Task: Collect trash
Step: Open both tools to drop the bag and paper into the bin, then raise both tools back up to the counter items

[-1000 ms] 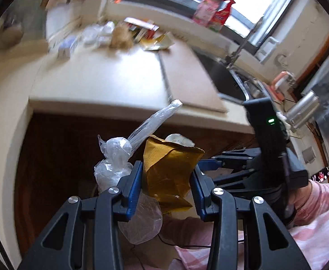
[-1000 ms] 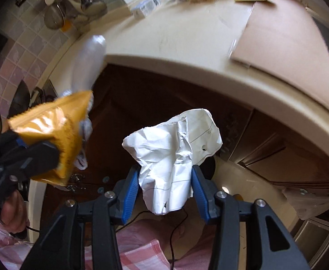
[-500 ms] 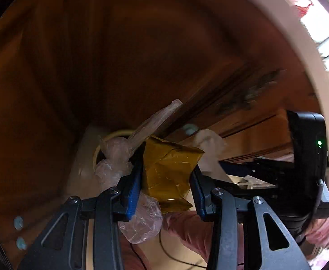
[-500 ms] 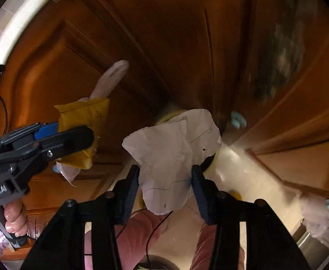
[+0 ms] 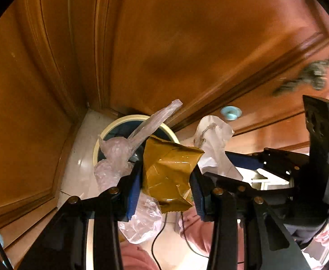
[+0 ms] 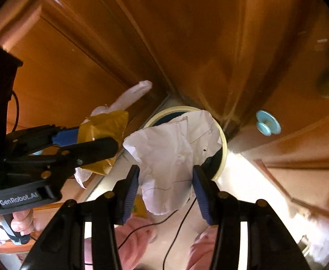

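Biggest change: a second ago both cameras looked across the countertop and window; now both look steeply down at wooden cabinet doors (image 5: 187, 45) and pale floor (image 5: 79, 164), with the round cream-rimmed bin (image 5: 128, 119) below. Both loads have come down from counter height to just above the bin mouth, so I'd say transport is finished and the drop is the step in hand. Left gripper (image 5: 165, 180): narrow, clamped on the gold wrapper (image 5: 169, 168); a clear plastic bag (image 5: 117, 157) bunches outside its left finger and hangs below, and whether it is pinched in with the wrapper I cannot tell. Grip looks the same as a second ago. Right gripper (image 6: 165, 180): jaws opening, crumpled white paper (image 6: 171, 148) between them; it sits as it did half a second ago and the pads look to be at its edges, so not yet let go by my reading. View differences: the right wrist view shows the paper directly over the bin (image 6: 223, 148), the left gripper (image 6: 101, 146) offset to one side of the rim over floor, and the person's hand (image 6: 18, 222) on its handle. The left wrist view alone shows the dark bin interior behind the plastic bag and the right gripper (image 5: 220, 164) alongside, paper (image 5: 211, 139) sticking up. Risk: the left load may need shifting over the mouth first.
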### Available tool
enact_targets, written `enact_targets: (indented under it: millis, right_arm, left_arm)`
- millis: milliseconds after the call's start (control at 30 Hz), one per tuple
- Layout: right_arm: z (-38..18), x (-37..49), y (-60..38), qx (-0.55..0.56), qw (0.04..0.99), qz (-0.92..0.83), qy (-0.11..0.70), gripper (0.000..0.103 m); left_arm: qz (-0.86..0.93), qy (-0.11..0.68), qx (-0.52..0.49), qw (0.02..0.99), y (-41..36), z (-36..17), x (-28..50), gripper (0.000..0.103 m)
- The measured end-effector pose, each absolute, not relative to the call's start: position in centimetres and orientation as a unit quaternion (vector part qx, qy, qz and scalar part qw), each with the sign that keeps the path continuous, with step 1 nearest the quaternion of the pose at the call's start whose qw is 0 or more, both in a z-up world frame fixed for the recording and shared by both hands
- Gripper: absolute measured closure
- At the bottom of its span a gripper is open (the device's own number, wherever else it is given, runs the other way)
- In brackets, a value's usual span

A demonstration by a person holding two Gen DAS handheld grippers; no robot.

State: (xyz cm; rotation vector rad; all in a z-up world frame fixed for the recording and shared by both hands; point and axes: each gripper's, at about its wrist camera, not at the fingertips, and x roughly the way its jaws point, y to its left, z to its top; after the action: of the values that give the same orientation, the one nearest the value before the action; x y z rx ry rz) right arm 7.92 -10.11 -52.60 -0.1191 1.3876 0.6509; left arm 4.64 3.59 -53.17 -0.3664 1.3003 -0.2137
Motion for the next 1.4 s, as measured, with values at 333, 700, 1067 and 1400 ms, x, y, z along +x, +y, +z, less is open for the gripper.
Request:
enact_targets:
  millis: [333,700,1067,1400]
  right_arm:
    - [-58.4,9.2,-8.9,-0.089,0.712,0.289,0.633,0.044]
    - [-55.0,7.9,-11.3,-0.072,0.72,0.263,0.639,0.039]
    - [-38.1,6.8,-12.5,-0.064,0.765,0.286,0.573,0.038]
    - [-19.9,5.5,-13.8,-0.051,0.821,0.294,0.487,0.027]
  left_arm:
    - [-0.079,0.627,-0.162,0.758,4.6,-60.6,6.2,0.039]
    - [-0.073,0.617,-0.149,0.769,3.8,-57.6,5.1,0.039]
    - [-0.07,0.585,-0.135,0.797,3.0,-41.5,5.2,0.039]
    - [-0.064,0.52,-0.082,0.848,2.4,-24.5,5.5,0.027]
